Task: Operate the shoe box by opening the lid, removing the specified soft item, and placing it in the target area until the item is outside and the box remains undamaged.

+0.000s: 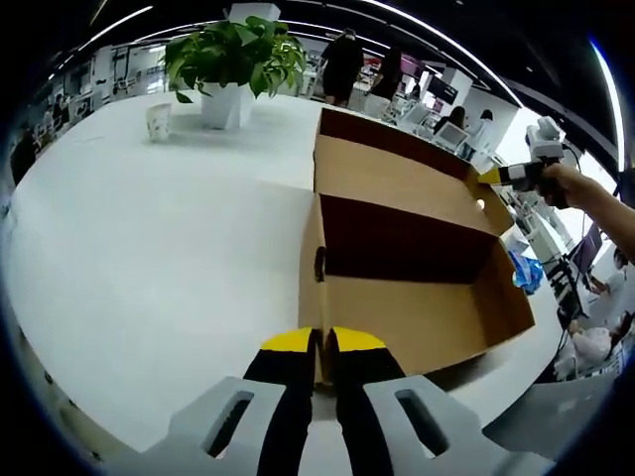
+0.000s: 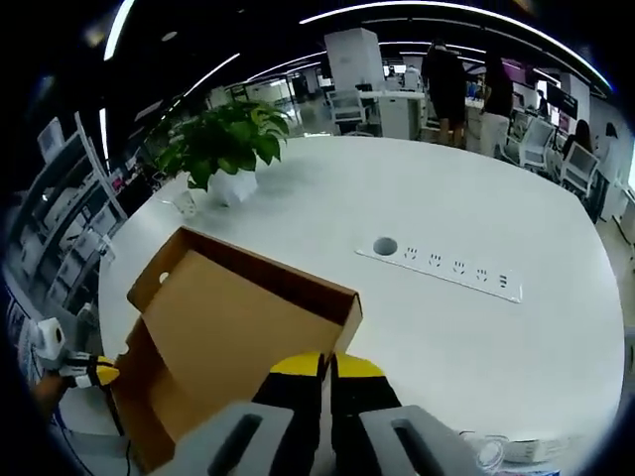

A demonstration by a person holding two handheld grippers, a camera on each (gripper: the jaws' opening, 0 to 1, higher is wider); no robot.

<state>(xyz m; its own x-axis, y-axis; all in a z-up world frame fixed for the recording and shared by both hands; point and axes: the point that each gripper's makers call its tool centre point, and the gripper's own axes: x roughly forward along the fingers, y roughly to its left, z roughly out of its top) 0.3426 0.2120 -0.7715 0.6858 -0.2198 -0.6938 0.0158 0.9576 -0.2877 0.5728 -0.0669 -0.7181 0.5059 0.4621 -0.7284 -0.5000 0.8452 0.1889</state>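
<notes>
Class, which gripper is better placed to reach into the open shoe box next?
Probably left: the left gripper pinches the shoe box at its near wall, facing its open inside. The right gripper pinches the lid edge, behind it.

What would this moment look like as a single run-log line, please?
shoe box: lid up, interior looks empty | left gripper: shut on near wall | right gripper: shut on lid edge | soft item: not seen

Bright overhead strip lighting, soft shadows, sharp centre, fisheye-warped edges
</notes>
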